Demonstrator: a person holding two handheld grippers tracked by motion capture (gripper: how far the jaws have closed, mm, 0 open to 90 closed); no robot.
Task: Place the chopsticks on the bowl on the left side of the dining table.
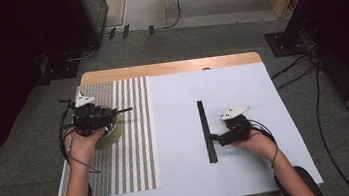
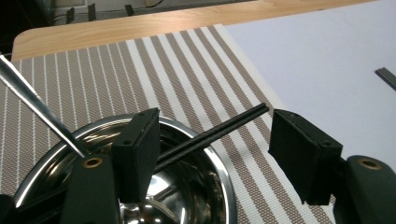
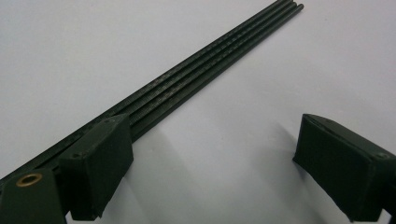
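Observation:
A steel bowl (image 2: 201,191) stands on a striped placemat (image 2: 196,60). A pair of black chopsticks (image 2: 224,128) rests across the bowl's rim, its tip pointing out over the mat. My left gripper (image 2: 215,154) hovers open over the bowl; the chopsticks pass close by its left jaw and no pad presses on them. In the high view the left gripper (image 1: 109,117) is above the bowl (image 1: 116,131) at the left. A bundle of black chopsticks (image 3: 196,74) lies on the white sheet. My right gripper (image 3: 219,163) stands open beside it, the left jaw next to the sticks (image 1: 207,131).
A thin shiny metal handle (image 2: 37,107) leans out of the bowl to the upper left. The placemat (image 1: 134,153) covers the table's left part, the white sheet (image 1: 261,168) the rest. A wooden table edge (image 1: 169,68) runs along the far side; cables lie on the floor at the right.

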